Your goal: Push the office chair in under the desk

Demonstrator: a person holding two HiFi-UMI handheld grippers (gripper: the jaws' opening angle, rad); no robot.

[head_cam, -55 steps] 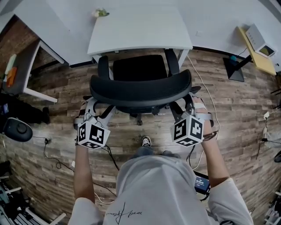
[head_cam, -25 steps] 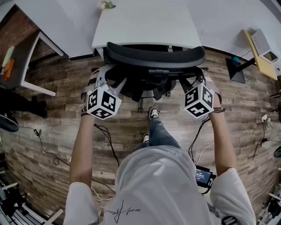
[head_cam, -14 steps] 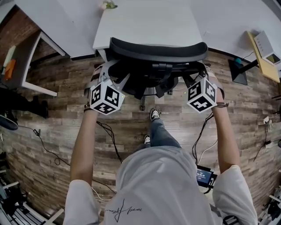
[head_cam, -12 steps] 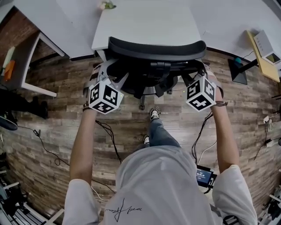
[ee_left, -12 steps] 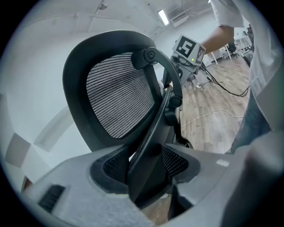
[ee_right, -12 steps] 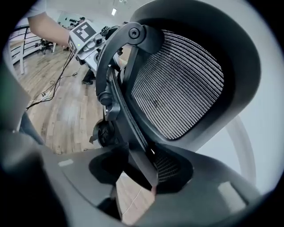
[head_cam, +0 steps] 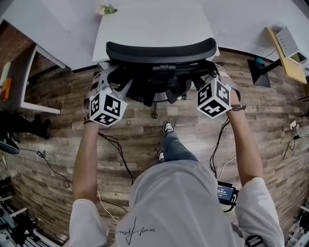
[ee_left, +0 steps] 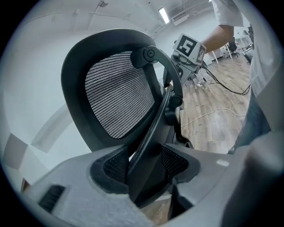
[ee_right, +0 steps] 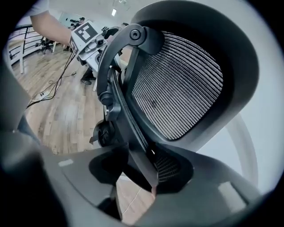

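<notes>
The black mesh office chair (head_cam: 161, 50) stands with its backrest against the front edge of the white desk (head_cam: 154, 21); its seat is hidden beneath the desktop. My left gripper (head_cam: 112, 87) is at the backrest's left side and my right gripper (head_cam: 208, 83) at its right side. In the left gripper view the left gripper (ee_left: 148, 177) is shut on a black strut of the chair's back frame (ee_left: 153, 133). The right gripper view has the right gripper (ee_right: 138, 170) shut on the matching strut (ee_right: 128, 119). Each marker cube shows in the other's view.
A small plant (head_cam: 107, 9) sits at the desk's far left corner. Another desk (head_cam: 29, 62) stands to the left, and a black stand (head_cam: 259, 75) and a yellow shelf (head_cam: 285, 55) to the right. Cables (head_cam: 116, 152) trail over the wooden floor beside the person's shoe (head_cam: 167, 127).
The chair has rolled forward until its seat went under the desk and its backrest reached the desk edge. Both grippers travelled with it and kept their hold.
</notes>
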